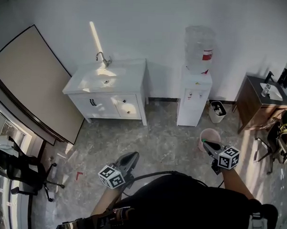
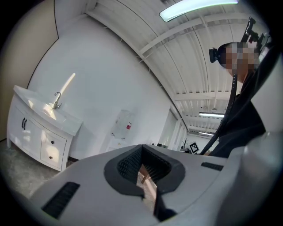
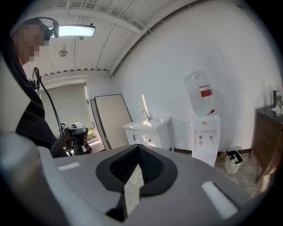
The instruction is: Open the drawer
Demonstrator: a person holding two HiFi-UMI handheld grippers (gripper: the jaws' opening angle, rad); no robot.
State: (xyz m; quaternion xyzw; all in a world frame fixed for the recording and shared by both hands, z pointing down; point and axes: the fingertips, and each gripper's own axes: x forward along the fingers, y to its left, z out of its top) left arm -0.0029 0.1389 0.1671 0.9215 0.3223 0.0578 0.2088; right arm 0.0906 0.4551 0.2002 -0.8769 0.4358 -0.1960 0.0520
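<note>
The white sink cabinet [image 1: 107, 81] stands against the far wall, a few steps away from both grippers. Its two drawers [image 1: 126, 106] with small dark knobs are closed, on the right half of the front. The cabinet also shows in the left gripper view [image 2: 40, 132] at the left and in the right gripper view [image 3: 150, 132] straight ahead. My left gripper [image 1: 133, 155] [image 2: 142, 146] is shut and holds nothing. My right gripper [image 1: 205, 143] [image 3: 139, 146] is shut and empty too. Both hang in front of my body above the floor.
A water dispenser [image 1: 196, 90] stands right of the cabinet, with a small bin [image 1: 217, 111] beside it. A pink bucket [image 1: 210, 137] sits on the floor close to my right gripper. A brown cabinet [image 1: 255, 102] is at the right, an office chair [image 1: 17, 170] and a leaning board [image 1: 35, 83] at the left.
</note>
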